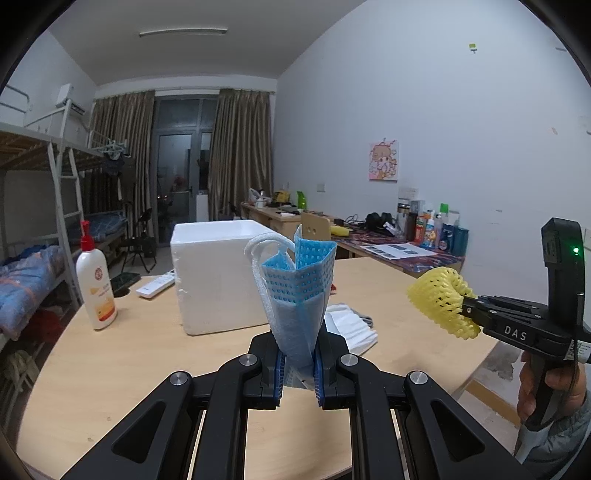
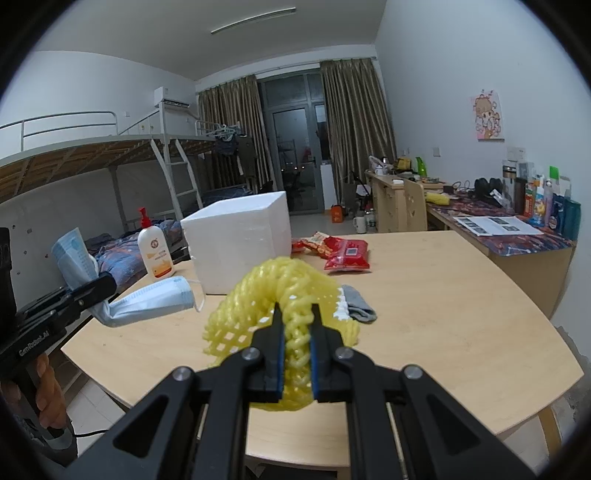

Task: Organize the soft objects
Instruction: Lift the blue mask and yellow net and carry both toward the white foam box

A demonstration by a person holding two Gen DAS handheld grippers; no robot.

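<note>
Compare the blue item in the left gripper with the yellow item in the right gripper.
The blue perforated foam sheet is folded flat and stands upright from the left gripper. The yellow foam net sleeve is an open mesh, bunched into a curved tube in the right gripper. Both are soft, clamped in shut jaws and held above the wooden table.

Both wrist cams face fwd, low, sharing table (image 1: 110, 354).

Kinda dim, cool light from the ceiling tube (image 1: 183, 32); shadows soft, heavy fisheye bending and black vignette corners, mostly sharp.
</note>
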